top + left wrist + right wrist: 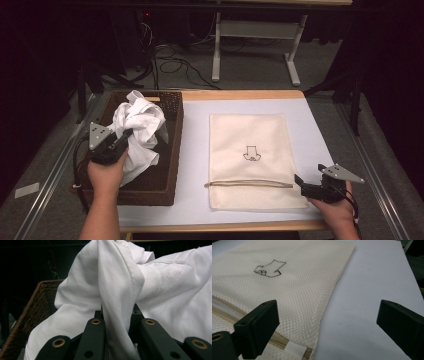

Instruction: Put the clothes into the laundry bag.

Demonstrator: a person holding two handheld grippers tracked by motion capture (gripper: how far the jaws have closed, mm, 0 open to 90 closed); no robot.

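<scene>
A crumpled white garment is lifted above a brown wicker basket at the table's left. My left gripper is shut on a fold of the white garment, which runs down between the jaws. A cream mesh laundry bag with a small brown shirt emblem lies flat mid-table, its zipper near the front edge. My right gripper stands open at the mesh bag's front right corner, its jaws wide apart just above the white sheet, close to the zipper end.
A white sheet covers the wooden tabletop. Beyond the table's far edge are a white desk frame and cables on the floor. A metal rail runs along the table's left side.
</scene>
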